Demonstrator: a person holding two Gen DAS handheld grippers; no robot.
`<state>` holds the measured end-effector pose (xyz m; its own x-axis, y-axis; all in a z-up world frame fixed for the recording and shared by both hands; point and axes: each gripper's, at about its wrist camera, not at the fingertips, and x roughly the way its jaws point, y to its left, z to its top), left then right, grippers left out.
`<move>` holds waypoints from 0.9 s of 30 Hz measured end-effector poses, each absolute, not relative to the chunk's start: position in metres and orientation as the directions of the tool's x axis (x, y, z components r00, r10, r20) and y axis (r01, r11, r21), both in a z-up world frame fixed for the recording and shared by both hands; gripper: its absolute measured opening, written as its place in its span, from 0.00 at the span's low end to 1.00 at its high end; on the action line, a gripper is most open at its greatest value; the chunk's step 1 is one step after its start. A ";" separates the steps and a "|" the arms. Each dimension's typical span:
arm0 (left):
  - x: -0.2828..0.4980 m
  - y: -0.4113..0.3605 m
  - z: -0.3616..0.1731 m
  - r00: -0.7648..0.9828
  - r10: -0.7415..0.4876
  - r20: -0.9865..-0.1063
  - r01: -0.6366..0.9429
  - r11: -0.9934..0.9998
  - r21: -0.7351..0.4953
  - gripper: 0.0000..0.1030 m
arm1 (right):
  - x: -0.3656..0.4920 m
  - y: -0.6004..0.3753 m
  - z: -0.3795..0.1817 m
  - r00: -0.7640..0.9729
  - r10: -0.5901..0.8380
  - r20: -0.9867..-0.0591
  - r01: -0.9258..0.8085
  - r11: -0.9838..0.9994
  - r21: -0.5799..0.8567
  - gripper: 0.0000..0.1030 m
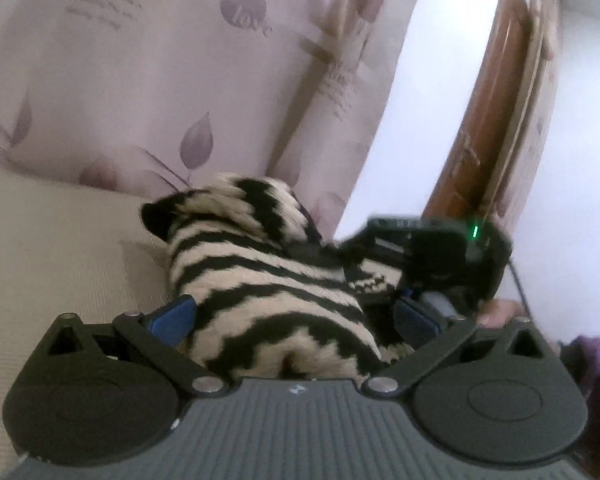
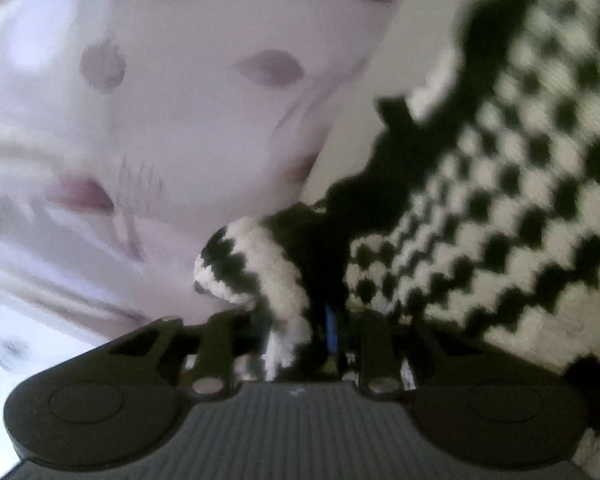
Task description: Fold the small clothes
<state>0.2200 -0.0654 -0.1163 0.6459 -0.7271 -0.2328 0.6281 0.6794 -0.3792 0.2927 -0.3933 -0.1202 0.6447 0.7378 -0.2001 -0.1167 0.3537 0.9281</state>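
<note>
Lilac curtain (image 1: 148,80) behind; striped knit (image 1: 268,280) spans both claws lengthwise: left claw (image 1: 294,316) wide around it (grip unclear), right claw (image 2: 296,328) pinching it.

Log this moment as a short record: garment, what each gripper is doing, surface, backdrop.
garment: black-and-white knitted sweater, bunched up
left gripper: blue fingers spread wide, sweater between them; grip unclear
right gripper: closed on a fold of the sweater
surface: beige mat
backdrop: lilac leaf-print curtain, wooden door

A home — leaf-patterned curtain (image 1: 160,80), wooden door (image 1: 496,92), bed-like surface (image 1: 60,240).
</note>
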 end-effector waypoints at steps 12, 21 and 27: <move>0.223 -0.037 -0.117 0.682 -0.721 -0.123 0.581 0.637 -0.507 1.00 | 0.294 -0.391 -0.058 0.733 0.667 -0.130 -0.236 0.429 0.872 0.17; 0.223 -0.065 -0.121 0.641 -0.735 -0.220 0.616 0.664 -0.424 1.00 | 0.248 -0.541 -0.105 0.859 0.469 -0.203 0.025 0.358 0.933 0.17; 0.216 -0.072 -0.118 0.667 -0.717 -0.201 0.617 0.683 -0.390 1.00 | 0.243 -0.549 -0.132 0.849 0.471 -0.241 0.082 0.333 0.939 0.17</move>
<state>0.2162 -0.0721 -0.1183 0.6669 -0.7175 -0.2010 0.6173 0.6831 -0.3902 0.2425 -0.5490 -0.1317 0.8489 0.4706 -0.2407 0.0819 0.3328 0.9394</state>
